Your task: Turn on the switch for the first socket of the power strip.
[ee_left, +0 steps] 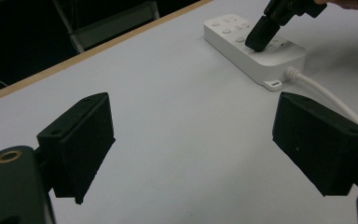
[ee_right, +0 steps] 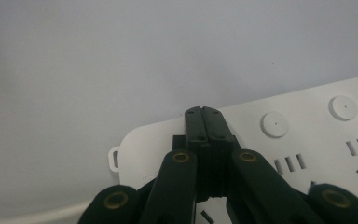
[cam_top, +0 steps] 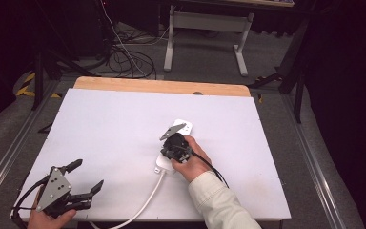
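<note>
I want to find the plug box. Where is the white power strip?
The white power strip lies right of the table's middle in the high view, under the shut right gripper, whose tips press on its top.

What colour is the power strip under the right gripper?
The power strip is white, with white round buttons and a white cable; it shows best in the left gripper view.

A white desk (cam_top: pixel 114 133) with a wood edge. At 12 o'clock, grey metal legs (cam_top: pixel 207 38); at 11, black cables (cam_top: pixel 124 59).
</note>
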`<state>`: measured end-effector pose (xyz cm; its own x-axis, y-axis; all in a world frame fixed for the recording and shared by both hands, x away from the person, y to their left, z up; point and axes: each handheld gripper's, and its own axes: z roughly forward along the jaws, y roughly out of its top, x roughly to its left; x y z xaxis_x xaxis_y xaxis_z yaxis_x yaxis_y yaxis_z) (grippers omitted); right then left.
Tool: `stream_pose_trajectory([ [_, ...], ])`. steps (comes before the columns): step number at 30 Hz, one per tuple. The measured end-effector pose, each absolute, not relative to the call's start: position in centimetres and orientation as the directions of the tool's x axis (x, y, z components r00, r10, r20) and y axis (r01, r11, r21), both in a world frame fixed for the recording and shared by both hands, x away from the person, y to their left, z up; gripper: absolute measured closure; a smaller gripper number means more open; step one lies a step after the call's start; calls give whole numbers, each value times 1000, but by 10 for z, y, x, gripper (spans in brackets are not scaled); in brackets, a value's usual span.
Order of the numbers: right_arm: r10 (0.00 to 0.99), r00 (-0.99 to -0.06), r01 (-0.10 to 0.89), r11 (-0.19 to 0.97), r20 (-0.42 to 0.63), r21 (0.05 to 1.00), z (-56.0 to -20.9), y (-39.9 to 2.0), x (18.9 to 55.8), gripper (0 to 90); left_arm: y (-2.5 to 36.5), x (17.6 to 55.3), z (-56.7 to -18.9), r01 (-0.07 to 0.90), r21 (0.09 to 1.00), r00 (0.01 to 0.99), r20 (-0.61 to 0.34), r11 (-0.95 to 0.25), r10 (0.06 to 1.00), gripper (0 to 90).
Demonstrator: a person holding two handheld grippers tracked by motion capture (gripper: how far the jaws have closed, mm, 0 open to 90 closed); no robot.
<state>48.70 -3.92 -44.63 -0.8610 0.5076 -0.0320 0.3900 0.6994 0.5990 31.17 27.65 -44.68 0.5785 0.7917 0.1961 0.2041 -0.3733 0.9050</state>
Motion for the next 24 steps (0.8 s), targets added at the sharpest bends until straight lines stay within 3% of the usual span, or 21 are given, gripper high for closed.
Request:
stream_pose_trajectory([
  [11, 518, -854, 399, 699, -36, 593, -443, -40, 487, 900, 277, 312, -447, 205, 906, 576, 194, -370, 794, 131],
  [16, 526, -850, 386, 621, 2, 682, -430, -49, 483, 900, 278, 314, -447, 214, 908, 572, 182, -360, 800, 131],
  [24, 513, -858, 345, 605, -20, 718, -408, -52, 475, 900, 278, 313, -447, 209, 906, 572, 192, -369, 798, 131],
])
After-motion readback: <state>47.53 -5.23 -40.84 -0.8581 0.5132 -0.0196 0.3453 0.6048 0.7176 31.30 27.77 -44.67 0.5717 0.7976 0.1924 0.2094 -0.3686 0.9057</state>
